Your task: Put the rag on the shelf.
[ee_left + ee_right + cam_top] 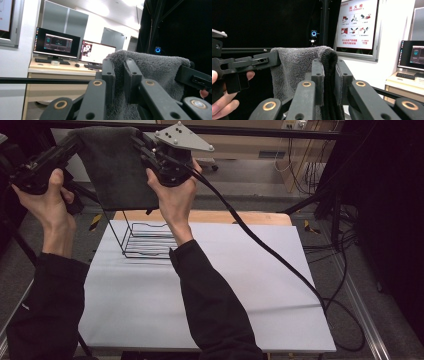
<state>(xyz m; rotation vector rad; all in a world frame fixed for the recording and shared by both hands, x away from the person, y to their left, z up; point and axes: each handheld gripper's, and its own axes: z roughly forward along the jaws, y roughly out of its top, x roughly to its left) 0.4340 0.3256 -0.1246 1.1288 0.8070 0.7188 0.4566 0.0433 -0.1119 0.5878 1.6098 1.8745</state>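
Note:
A dark grey towel (119, 167) hangs spread in the air above the far left of the table, held by its two top corners. My left gripper (75, 142) is shut on its left corner, and in the left gripper view the pile of the towel (150, 67) bulges between the jaws of my left gripper (119, 75). My right gripper (142, 145) is shut on the right corner; its own view shows the towel's folded edge (328, 65) pinched in my right gripper (328, 77). A black wire rack (145, 240) stands on the table beneath the towel.
A white sheet (240, 285) covers the wooden table (260, 217). The right gripper's black cable (270, 255) trails across the sheet to the right edge. More cables (345, 240) lie on the floor at right. Monitors (57, 43) stand on a desk in the background.

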